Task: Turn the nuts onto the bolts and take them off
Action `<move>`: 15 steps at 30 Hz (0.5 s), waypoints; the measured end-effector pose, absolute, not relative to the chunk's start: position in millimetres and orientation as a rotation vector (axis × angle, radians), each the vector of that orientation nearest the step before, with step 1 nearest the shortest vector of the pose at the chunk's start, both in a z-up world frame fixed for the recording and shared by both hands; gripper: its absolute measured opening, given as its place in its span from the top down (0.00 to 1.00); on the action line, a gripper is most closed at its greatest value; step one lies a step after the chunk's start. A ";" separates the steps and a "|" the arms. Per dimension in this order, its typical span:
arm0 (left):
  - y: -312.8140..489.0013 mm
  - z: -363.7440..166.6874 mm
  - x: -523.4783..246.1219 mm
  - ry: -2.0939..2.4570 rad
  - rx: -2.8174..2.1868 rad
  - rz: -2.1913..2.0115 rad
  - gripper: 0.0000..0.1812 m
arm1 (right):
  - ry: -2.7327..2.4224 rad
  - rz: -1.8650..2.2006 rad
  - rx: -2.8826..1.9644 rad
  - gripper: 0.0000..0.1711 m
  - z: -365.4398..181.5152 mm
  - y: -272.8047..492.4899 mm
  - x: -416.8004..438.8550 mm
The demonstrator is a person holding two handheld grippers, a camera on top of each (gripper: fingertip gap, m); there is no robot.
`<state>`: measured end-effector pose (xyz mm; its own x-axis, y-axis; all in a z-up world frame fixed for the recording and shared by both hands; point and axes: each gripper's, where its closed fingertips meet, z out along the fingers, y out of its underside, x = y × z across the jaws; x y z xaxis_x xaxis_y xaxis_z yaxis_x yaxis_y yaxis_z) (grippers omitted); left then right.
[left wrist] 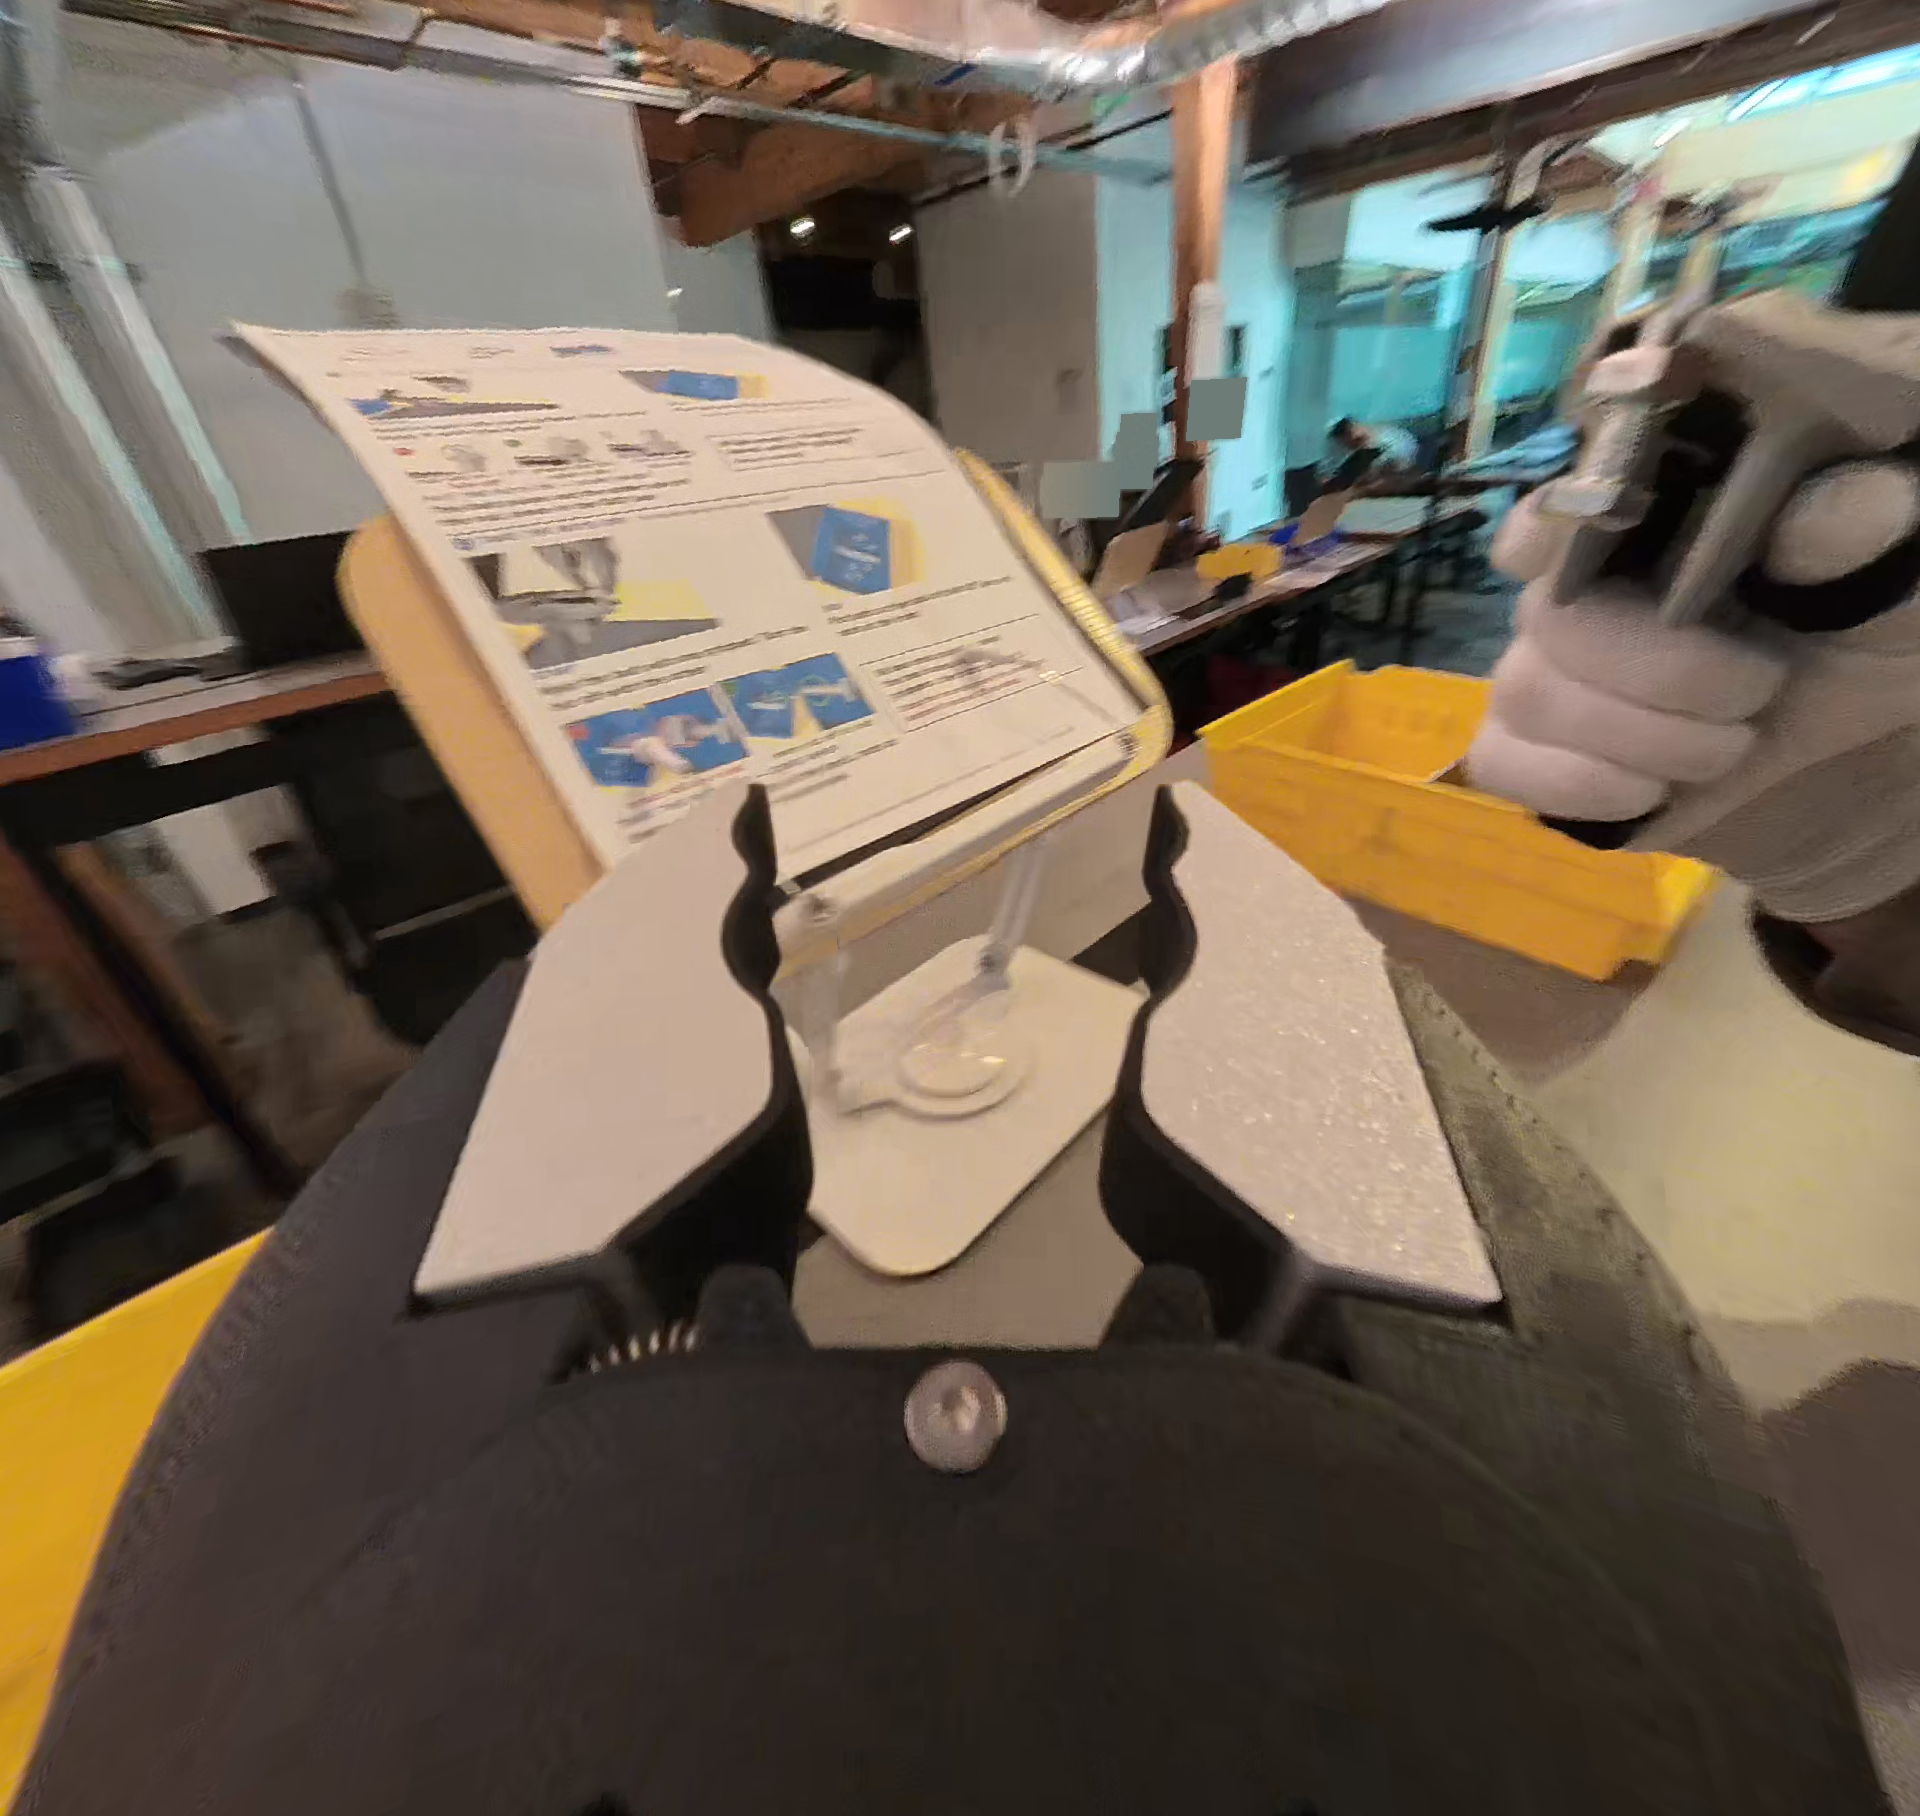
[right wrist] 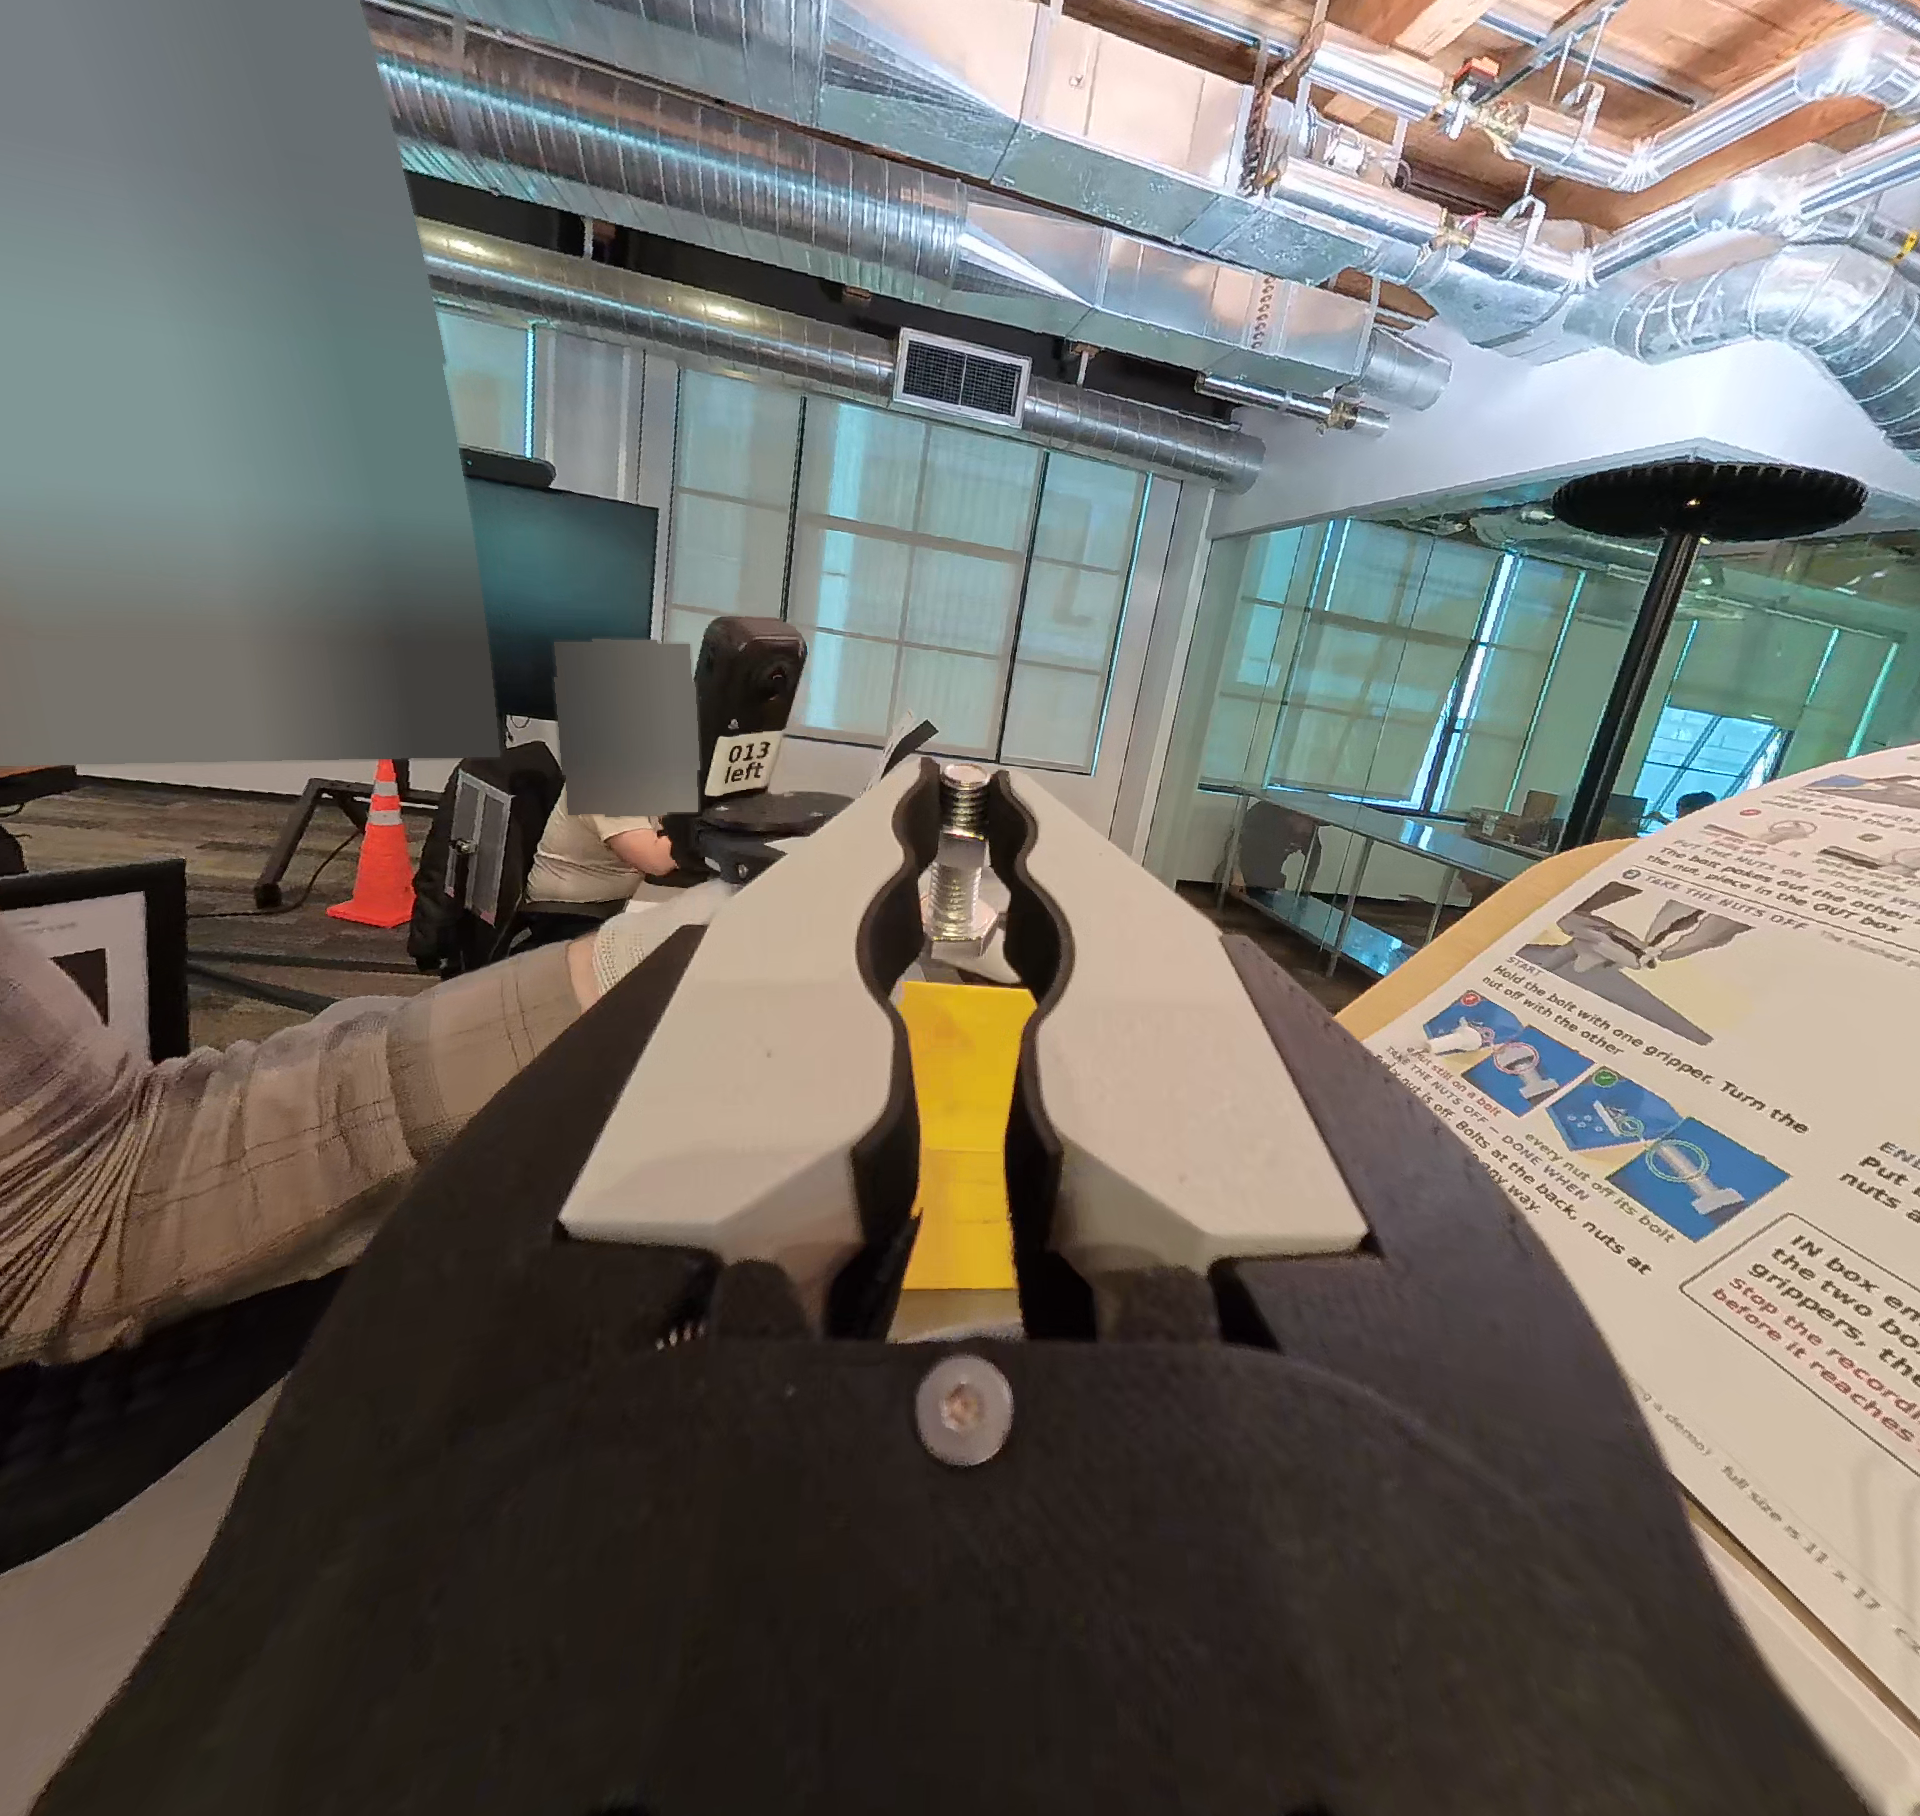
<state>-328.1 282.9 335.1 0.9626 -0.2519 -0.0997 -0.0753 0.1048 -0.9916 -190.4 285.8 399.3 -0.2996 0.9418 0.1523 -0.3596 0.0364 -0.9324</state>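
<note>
**Gripping a bolt by its thread, right gripper raised; left gripper free**

Clamping near its tips, the right gripper point(right wrist: 961, 810) holds a silver bolt point(right wrist: 958, 883) by the threaded shank. The bolt stands upright between the fingers, thread end at the top, hex head at the bottom, with a nut point(right wrist: 957, 844) sitting partway along the thread. Below the bolt, seen through the gap between the fingers, is a yellow bin point(right wrist: 961, 1132).

From the left wrist view, that same bolt point(left wrist: 1605, 452) shows blurred at upper right, held in the right gripper point(left wrist: 1662, 478) by a white-gloved hand point(left wrist: 1621, 686), above the yellow bin point(left wrist: 1382, 810).

The left gripper point(left wrist: 961, 831) is released, its fingers spread apart and nothing between them. Beyond the bolt in the right wrist view, part of the left gripper's body and its camera point(right wrist: 748, 691) show.

A printed instruction sheet point(left wrist: 707, 561) leans on a clear stand point(left wrist: 935, 1039) left of the bolt in the left wrist view; the sheet point(right wrist: 1662, 1091) lies to the bolt's right in the right wrist view. A plaid sleeve point(right wrist: 260, 1143) reaches in left of the bolt. Farther back left of it stands an orange cone point(right wrist: 379, 852) on the floor.
</note>
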 end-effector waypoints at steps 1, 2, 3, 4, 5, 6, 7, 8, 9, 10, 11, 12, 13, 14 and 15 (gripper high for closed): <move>282.8 336.7 -336.7 0.248 -1.488 -0.038 0.63 | -1.202 1.520 -0.692 0.96 400.6 285.4 -189.5; 280.4 341.0 -344.4 0.230 -1.486 0.046 0.69 | -1.201 1.527 -0.688 0.96 401.7 284.7 -188.8; 276.0 346.5 -346.4 0.233 -1.468 0.088 0.75 | -1.201 1.529 -0.685 0.96 402.4 284.2 -188.3; 271.2 352.0 -348.0 0.234 -1.449 0.114 0.86 | -1.201 1.527 -0.684 0.96 402.8 284.4 -187.9; 265.6 360.6 -353.9 0.209 -1.405 0.161 1.00 | -1.197 1.530 -0.683 0.96 403.3 284.6 -187.4; 261.2 366.6 -364.1 0.161 -1.384 0.209 1.00 | -1.195 1.532 -0.683 0.96 403.6 285.2 -186.9; 257.4 368.5 -379.6 0.092 -1.400 0.269 0.98 | -1.194 1.530 -0.685 0.96 403.6 285.9 -186.7; 250.8 373.8 -394.6 0.025 -1.386 0.335 0.87 | -1.193 1.527 -0.687 0.96 403.4 286.8 -186.5; 241.8 381.6 -407.5 -0.034 -1.351 0.391 0.77 | -1.192 1.528 -0.687 0.96 403.5 287.4 -186.1; 231.8 389.1 -417.9 -0.088 -1.318 0.431 0.74 | -1.189 1.530 -0.687 0.96 403.6 288.0 -185.8; 220.9 396.2 -426.6 -0.136 -1.280 0.465 0.76 | -1.187 1.530 -0.689 0.96 403.4 288.9 -185.8; 208.0 402.8 -436.9 -0.190 -1.232 0.522 0.85 | -1.188 1.529 -0.691 0.96 403.0 289.4 -186.0; 196.1 406.9 -446.0 -0.225 -1.196 0.588 0.95 | -1.188 1.529 -0.692 0.96 402.7 289.9 -186.1; 187.2 408.4 -453.1 -0.244 -1.180 0.640 1.00 | -1.186 1.531 -0.694 0.96 402.4 290.3 -186.2; 174.3 412.5 -461.7 -0.292 -1.132 0.688 1.00 | -1.187 1.532 -0.696 0.96 401.8 290.7 -186.5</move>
<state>-461.7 174.3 412.5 0.7610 0.6370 -0.1228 -0.3541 0.2492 -0.9014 -186.5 290.7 401.8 -0.3012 0.9432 0.1400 -0.3707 0.0195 -0.9285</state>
